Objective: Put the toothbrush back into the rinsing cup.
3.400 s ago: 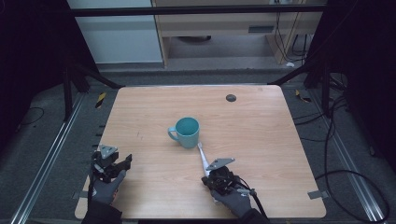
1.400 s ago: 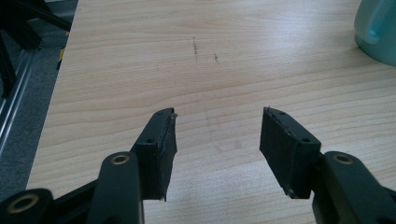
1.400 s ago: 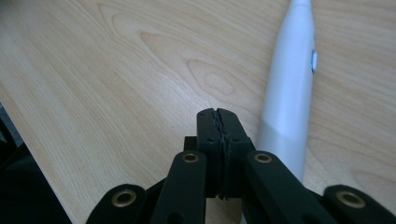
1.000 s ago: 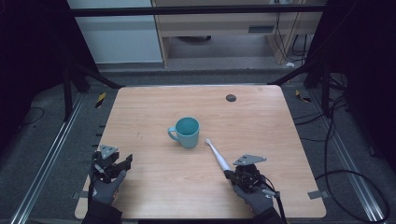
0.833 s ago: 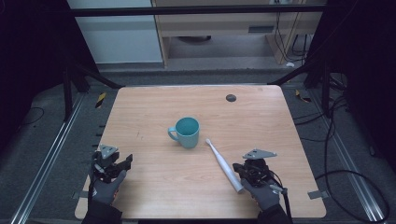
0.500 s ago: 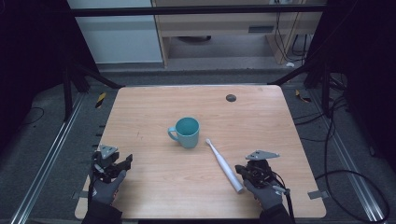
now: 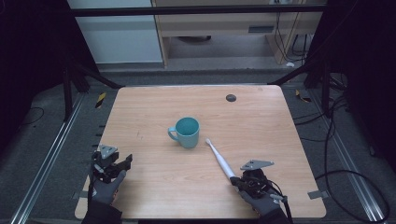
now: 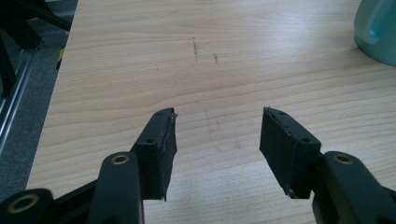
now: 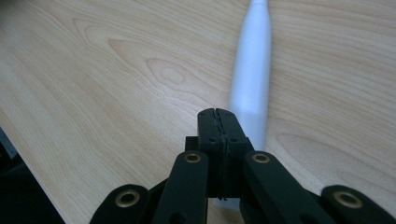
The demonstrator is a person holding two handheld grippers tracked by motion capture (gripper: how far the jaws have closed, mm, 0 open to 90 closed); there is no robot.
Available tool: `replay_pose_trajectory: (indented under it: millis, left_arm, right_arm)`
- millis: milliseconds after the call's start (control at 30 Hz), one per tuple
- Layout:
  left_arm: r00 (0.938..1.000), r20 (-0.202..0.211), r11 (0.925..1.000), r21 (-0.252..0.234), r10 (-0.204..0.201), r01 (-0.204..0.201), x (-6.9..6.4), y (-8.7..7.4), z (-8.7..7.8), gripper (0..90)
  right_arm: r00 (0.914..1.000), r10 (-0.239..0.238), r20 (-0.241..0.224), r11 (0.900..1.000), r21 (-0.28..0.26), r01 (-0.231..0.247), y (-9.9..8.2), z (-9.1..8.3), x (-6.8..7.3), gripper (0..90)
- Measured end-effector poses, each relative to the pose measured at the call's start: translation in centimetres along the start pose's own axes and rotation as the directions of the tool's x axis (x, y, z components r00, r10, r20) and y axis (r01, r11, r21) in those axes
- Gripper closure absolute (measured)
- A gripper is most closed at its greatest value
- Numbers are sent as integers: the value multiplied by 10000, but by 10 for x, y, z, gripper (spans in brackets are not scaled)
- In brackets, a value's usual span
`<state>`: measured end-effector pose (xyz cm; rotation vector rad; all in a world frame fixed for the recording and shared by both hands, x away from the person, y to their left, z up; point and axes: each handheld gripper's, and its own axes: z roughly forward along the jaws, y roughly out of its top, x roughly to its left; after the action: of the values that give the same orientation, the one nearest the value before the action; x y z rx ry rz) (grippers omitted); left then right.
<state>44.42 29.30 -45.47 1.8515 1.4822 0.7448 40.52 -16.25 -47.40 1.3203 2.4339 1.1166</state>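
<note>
A teal mug stands upright at the middle of the wooden table; its side shows at the top right of the left gripper view. A white toothbrush lies flat to the mug's right, head toward the mug. My right gripper rests at the brush's handle end. In the right gripper view, my right gripper is shut with nothing between the jaws, and the toothbrush runs along just to their right. My left gripper is open above bare wood at the front left.
A small dark disc sits on the table near the far edge. Black frame bars and cables surround the table, and grey floor lies beyond its left edge.
The right gripper has moved right and toward the front edge. The toothbrush's handle end swung right with it, and the brush now lies flat. The left gripper has stayed still.
</note>
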Motion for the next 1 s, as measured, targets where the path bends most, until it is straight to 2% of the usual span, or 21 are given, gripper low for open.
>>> replay_pose_trajectory:
  millis: [200,600,833,1000]
  left_arm:
    - [10000,-1,10000,-2,11,-11,0,0,0,452]
    - [10000,6,10000,-3,-3,3,0,0,0,452]
    - [10000,20,10000,33,42,-42,-1,1,2,451]
    - [10000,29,10000,7,33,-33,-1,1,1,445]
  right_arm:
    - [10000,-71,12,9999,151,70,-2,1,1,899]
    - [9998,71,171,9995,300,-76,-6,1,-3,899]
    - [10000,-32,38,10000,27,32,-2,-4,-2,892]
    - [9996,-218,201,9992,-330,225,9,-10,-2,845]
